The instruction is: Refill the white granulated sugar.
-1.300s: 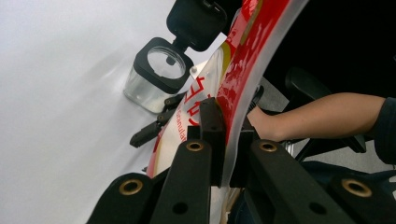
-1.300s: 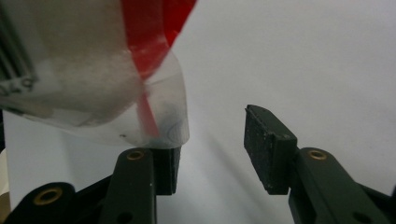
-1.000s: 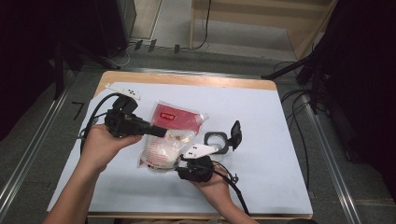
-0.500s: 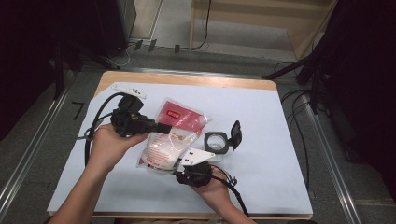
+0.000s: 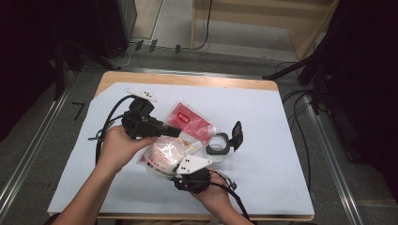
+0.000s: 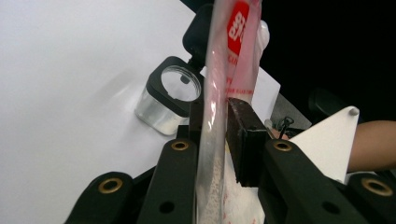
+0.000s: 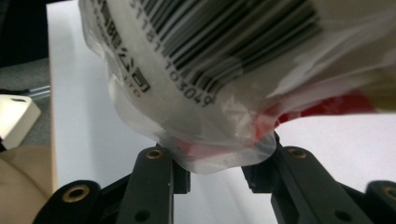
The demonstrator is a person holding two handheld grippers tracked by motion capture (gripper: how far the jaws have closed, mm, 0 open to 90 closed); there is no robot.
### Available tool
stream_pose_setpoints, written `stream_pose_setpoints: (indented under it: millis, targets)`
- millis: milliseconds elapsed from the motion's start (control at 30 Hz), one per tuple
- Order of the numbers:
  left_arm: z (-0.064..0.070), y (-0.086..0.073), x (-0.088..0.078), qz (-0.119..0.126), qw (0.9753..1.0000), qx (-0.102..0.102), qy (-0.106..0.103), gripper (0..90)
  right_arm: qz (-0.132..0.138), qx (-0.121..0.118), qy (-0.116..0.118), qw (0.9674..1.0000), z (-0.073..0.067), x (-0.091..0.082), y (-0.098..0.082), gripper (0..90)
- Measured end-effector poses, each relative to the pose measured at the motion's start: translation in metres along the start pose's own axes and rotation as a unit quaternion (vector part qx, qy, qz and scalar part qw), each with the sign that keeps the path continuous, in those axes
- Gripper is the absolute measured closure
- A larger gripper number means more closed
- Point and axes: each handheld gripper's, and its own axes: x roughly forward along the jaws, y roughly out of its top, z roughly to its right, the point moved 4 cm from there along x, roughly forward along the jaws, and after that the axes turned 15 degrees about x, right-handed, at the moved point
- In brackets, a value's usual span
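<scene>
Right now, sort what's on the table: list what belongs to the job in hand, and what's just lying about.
In the job:
- plastic food bag, held between both grippers
- left gripper, jaws just been opening, bag between them
- right gripper, pinching the bag's corner
- clear jar, lid flipped open, beside the bag

Lying about:
- white block at the table edge

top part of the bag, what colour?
Red with white lettering; the rest of the bag is clear plastic over white grains. High view shows it best.
</scene>
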Motion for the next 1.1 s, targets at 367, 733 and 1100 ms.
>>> stream_pose_setpoints:
  millis: [367, 733, 1100]
  targets:
    - [0.001, -0.002, 0.008, -0.005, 0.9997, 0.023, -0.010, 79.0, 0.003, 0.024, 0.017, 0.9995, 0.004, -0.004, 0.002, 70.1]
    - [-0.002, -0.007, 0.023, -0.030, 0.9994, 0.004, -0.014, 76.0, 0.003, 0.017, 0.037, 0.9992, -0.007, -0.005, 0.005, 69.9]
    - [-0.006, -0.010, 0.037, -0.048, 0.9979, -0.021, 0.038, 76.4, 0.001, 0.045, 0.028, 0.9986, -0.006, -0.005, 0.006, 66.2]
